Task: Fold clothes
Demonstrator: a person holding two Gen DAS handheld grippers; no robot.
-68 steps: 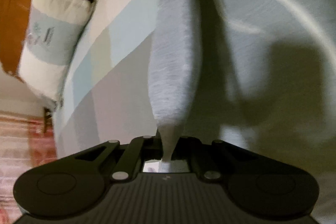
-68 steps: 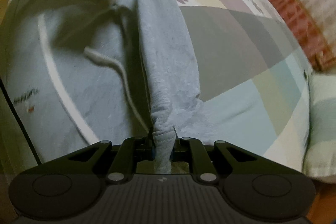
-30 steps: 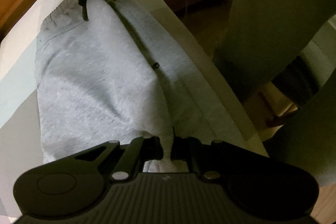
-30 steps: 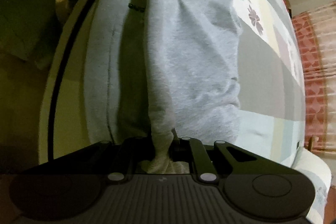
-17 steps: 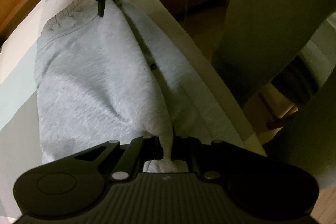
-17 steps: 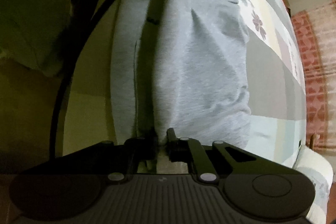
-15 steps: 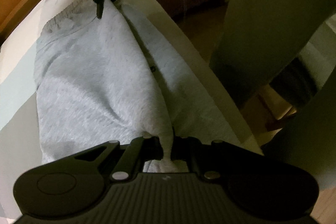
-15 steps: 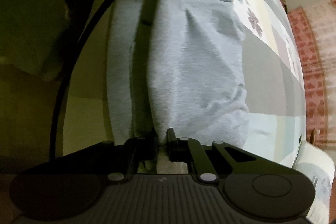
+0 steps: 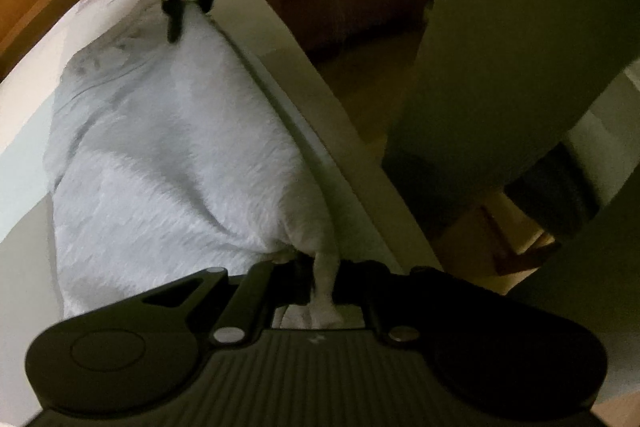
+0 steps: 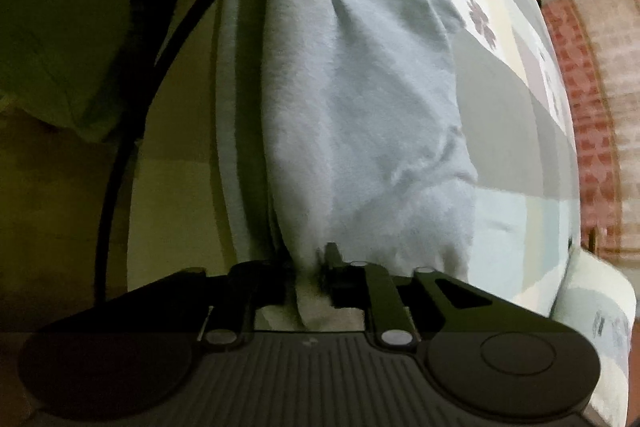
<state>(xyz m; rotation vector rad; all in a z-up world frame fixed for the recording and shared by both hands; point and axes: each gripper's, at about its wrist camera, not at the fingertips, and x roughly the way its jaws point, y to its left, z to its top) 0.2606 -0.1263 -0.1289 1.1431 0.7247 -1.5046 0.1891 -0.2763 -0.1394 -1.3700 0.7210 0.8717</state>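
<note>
fold laid | grey sweatpants long axis runs bottom-to-top of frame | left gripper pinches near edge | right gripper opening, cloth between jaws

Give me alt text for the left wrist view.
The left gripper pinches a fold of a grey garment lying along the bed's edge. At its far end the right gripper is opening, its fingertips at the cloth.
</note>
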